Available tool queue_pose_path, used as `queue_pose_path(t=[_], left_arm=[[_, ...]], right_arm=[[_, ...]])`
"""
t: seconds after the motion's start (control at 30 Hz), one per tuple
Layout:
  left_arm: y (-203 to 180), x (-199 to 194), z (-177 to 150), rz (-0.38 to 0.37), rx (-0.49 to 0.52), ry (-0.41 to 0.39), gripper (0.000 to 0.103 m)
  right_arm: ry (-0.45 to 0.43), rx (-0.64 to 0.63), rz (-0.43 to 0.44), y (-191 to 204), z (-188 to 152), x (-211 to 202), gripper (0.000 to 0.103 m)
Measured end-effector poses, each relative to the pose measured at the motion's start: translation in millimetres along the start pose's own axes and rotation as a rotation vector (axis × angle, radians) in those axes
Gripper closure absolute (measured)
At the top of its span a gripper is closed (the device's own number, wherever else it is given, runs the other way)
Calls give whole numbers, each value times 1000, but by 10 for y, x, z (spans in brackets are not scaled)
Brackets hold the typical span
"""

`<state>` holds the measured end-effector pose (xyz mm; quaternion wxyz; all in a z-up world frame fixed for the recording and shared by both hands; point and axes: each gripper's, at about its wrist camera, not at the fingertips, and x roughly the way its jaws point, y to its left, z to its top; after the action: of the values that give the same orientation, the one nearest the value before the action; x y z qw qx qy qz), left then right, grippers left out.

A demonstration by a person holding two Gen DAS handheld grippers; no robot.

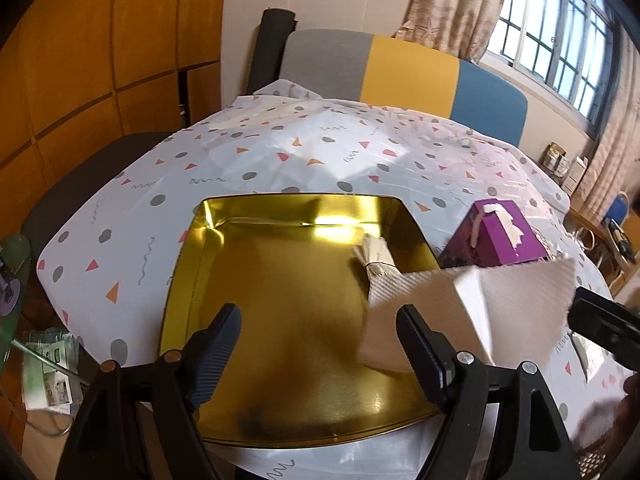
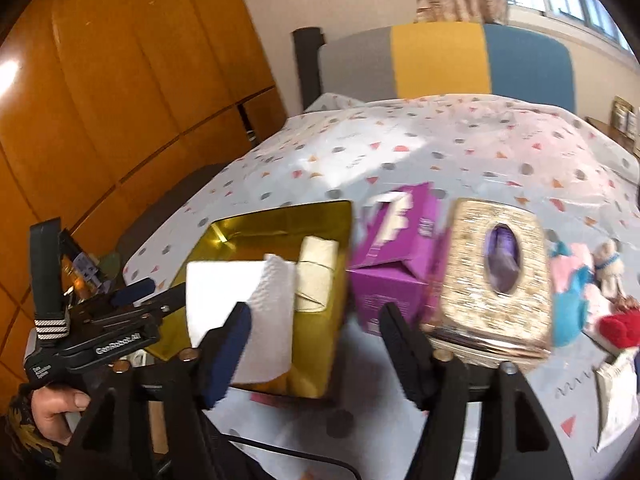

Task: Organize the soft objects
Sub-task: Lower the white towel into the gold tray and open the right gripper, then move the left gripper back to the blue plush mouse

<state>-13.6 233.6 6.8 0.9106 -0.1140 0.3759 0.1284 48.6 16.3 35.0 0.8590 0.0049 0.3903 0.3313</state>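
A gold metal tray [image 1: 280, 320] lies on the patterned tablecloth; it also shows in the right wrist view [image 2: 248, 228]. A folded white paper towel [image 1: 472, 304] hangs over the tray's right side, also visible in the right wrist view [image 2: 244, 308], right beside my right gripper's left finger. My left gripper [image 1: 320, 340] is open above the tray, holding nothing. My right gripper [image 2: 316, 344] is open, its jaws apart. A folded beige tissue [image 1: 376, 258] rests in the tray. Soft toys [image 2: 576, 288] lie at the right.
A purple tissue box [image 1: 496, 236] stands right of the tray. A glittery gold tissue cover [image 2: 496, 280] lies beside it. A red knitted item [image 2: 620, 328] lies at the far right. A striped chair [image 1: 400, 68] stands behind the table. A wooden cabinet is at the left.
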Motion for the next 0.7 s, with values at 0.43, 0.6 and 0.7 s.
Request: queue_pose_path(t=[0.43,0.6,0.7], left_arm=[[83,53,-47,7,-30,20,21],[208,11,-13,19,-50,9,21],[244,-13,23,37,-40,-12,20]], right_arm=[[40,275,348,-309,-25,72,17],[43,216,264,-132,328,146,17],[37,198,287,-119,357,91,17]])
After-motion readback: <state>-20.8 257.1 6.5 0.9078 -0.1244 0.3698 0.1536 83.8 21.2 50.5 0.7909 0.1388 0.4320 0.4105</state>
